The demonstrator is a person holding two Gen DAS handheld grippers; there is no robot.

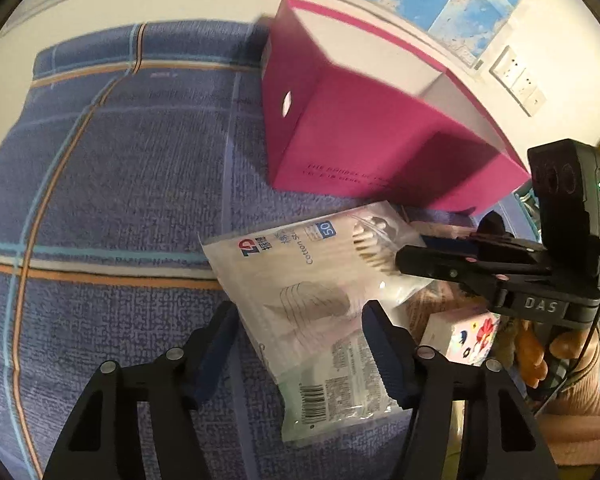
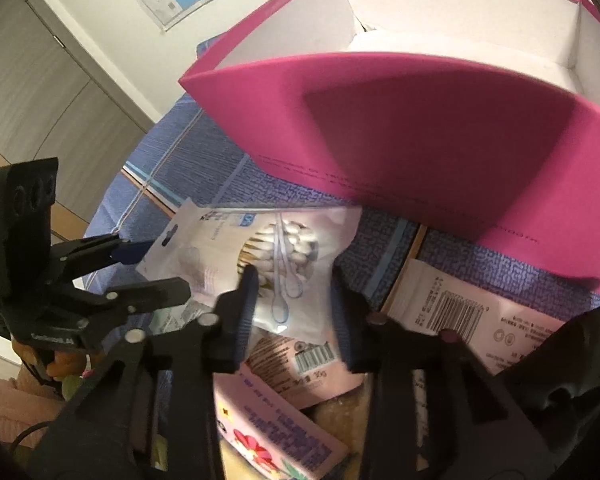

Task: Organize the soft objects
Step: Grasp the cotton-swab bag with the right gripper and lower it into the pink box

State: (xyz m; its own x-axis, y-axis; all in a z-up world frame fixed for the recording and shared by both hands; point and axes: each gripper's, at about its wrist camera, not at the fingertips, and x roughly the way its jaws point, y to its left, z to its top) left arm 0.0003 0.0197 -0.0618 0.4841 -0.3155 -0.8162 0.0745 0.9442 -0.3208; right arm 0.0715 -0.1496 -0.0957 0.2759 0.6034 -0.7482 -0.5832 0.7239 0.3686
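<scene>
Blue woven cloth with orange and pale stripes (image 1: 112, 184) covers the surface under a magenta cardboard box with open white inside (image 1: 352, 136). Just before it lies a clear plastic bag of cotton swabs (image 1: 308, 292). Left tongs (image 1: 300, 344) straddle its lower part, half spread, pads seemingly not pressing. Right tongs (image 2: 292, 304) stand narrow around its top; whether they pinch, I cannot tell. Picking up seems in hand; next, a firm grip and a lift into the box.
</scene>
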